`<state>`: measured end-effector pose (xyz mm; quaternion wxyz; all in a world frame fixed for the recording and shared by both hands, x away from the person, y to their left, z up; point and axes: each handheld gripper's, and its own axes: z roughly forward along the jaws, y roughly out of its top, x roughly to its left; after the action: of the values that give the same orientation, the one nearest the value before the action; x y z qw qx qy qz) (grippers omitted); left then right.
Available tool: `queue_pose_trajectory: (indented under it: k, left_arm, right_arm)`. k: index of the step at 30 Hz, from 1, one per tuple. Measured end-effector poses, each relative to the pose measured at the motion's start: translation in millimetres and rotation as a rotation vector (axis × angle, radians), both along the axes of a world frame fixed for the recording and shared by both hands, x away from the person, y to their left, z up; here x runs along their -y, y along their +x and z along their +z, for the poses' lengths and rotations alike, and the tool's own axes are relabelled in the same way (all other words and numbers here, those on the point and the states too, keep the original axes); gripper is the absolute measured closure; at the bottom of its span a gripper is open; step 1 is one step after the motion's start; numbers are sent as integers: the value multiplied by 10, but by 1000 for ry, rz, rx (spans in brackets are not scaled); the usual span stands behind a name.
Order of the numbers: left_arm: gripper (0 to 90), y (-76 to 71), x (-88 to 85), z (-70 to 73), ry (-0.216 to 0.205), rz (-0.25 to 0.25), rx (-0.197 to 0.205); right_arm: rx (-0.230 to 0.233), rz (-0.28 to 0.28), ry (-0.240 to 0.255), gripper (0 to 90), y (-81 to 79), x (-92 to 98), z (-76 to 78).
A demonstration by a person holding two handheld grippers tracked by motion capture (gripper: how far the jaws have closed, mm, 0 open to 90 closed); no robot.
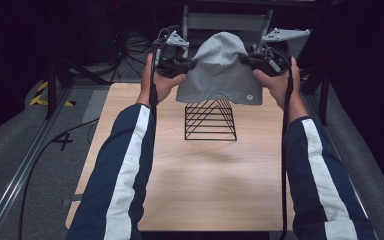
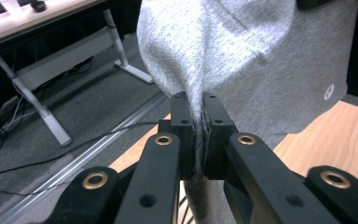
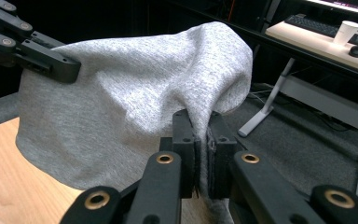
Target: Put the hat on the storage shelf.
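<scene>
The left gripper (image 2: 198, 122) has its jaws pressed together on a pinch of grey cloth (image 2: 242, 56), the fabric squeezed into a narrow fold between the two black pads. In the high view this left gripper (image 1: 187, 63) sits at the cloth's left edge, held in the person's left hand (image 1: 161, 82). The right gripper (image 3: 201, 140) is clamped the same way, its pads pinching a gathered ridge of the same cloth (image 3: 135, 107); from above, this right gripper (image 1: 247, 59) grips the right edge, carried by the right hand (image 1: 279, 80).

Between the two grips the grey cloth (image 1: 219, 70) hangs in the air above the far end of the wooden table (image 1: 190, 180), its top bulging up into a rounded hump and its lower hem falling loose. A small round white mark shows near the hem's lower right corner. Just under the hem stands a black wire rack (image 1: 210, 121) with a triangular outline, resting on the table; the cloth's lower edge seems to lie against or just above the rack's top, though the angle leaves that uncertain.

Both forearms wear dark blue sleeves (image 1: 122, 170) with a white stripe. Beyond the table lie grey floor, cables, and a desk with a paper cup (image 3: 347, 31).
</scene>
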<state>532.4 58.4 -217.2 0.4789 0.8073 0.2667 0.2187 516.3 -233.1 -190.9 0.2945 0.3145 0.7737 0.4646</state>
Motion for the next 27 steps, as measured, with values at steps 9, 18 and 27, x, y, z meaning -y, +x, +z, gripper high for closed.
queue_pose_trajectory:
  k: [9,18,27]
  left_arm:
    - [857,26,49,-80,7,1,-8]
    - [857,-66,17,-172,4,-48,-15]
    - [857,-312,-28,-93,-16,-124,24]
  right_arm:
    - [4,14,16,845,55,44,-96]
    - [-25,68,6,845,-31,90,-256]
    - [2,109,-3,846,-248,149,-116]
